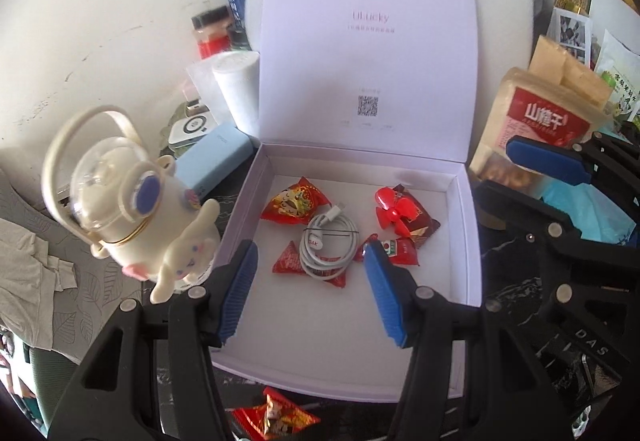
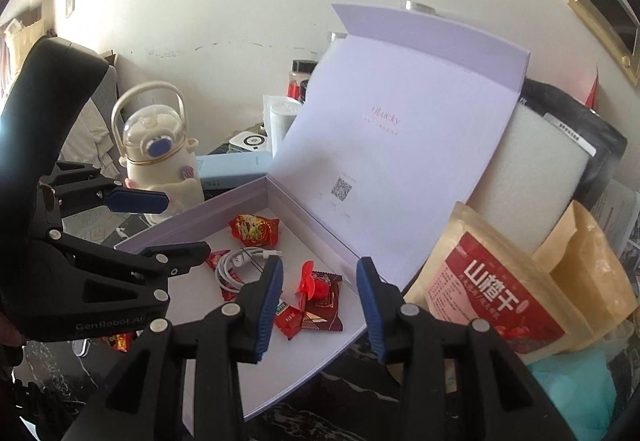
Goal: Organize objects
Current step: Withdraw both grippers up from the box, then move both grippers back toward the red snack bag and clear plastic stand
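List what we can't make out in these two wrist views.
- Red candy outside the box: left wrist view, cut by the bottom edge and the left gripper.
- Ketchup sachet: right wrist view, part hidden by a finger of the right gripper.
- Small print under the lid's QR code: too small in both views.
- Jars behind the lid: blurred, partly hidden.

The open lavender box (image 1: 468, 241) holds red snack packets (image 1: 298, 204), a coiled white cable (image 1: 328, 249) and perhaps a small red fan (image 1: 394, 207).
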`<act>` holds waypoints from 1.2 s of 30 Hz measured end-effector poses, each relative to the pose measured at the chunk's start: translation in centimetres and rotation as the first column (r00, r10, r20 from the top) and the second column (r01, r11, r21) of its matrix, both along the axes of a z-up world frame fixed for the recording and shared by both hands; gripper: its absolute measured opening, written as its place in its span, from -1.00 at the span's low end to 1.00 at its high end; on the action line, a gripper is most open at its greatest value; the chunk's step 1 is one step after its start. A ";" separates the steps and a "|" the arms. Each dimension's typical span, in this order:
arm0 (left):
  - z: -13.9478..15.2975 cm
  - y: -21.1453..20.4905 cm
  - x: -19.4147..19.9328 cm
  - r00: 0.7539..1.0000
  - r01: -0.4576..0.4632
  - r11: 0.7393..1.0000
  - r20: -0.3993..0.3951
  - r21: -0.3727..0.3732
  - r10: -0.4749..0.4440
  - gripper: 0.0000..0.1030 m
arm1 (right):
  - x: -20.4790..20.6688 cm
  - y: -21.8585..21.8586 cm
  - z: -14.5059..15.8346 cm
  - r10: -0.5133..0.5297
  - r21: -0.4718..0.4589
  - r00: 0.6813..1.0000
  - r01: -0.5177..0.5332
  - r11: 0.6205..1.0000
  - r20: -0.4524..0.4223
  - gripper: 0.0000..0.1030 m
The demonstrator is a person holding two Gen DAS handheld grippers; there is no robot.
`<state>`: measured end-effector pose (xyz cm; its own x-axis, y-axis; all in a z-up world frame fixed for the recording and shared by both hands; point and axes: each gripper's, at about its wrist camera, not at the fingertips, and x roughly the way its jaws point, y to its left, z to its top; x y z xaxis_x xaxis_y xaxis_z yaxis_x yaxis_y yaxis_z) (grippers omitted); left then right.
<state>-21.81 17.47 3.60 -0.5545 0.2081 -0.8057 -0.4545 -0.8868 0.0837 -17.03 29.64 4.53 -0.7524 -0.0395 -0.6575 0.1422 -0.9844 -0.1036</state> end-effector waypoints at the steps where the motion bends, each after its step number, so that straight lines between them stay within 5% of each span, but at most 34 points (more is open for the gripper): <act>1: 0.4 -0.1 0.5 1.000 -0.003 1.000 -0.005 0.000 0.003 0.06 | 0.3 -0.1 0.2 0.001 0.000 1.000 -0.001 1.000 -0.004 -0.26; 21: 4.3 -3.1 7.5 0.995 -0.056 0.998 -0.083 0.025 0.058 0.29 | 7.4 -2.8 3.7 0.022 0.005 0.997 -0.021 1.000 -0.073 -0.24; 36: 4.8 -6.3 13.5 0.989 -0.102 0.994 -0.107 0.040 0.106 0.43 | 13.0 -5.3 3.3 0.055 -0.008 0.996 -0.056 0.998 -0.076 -0.19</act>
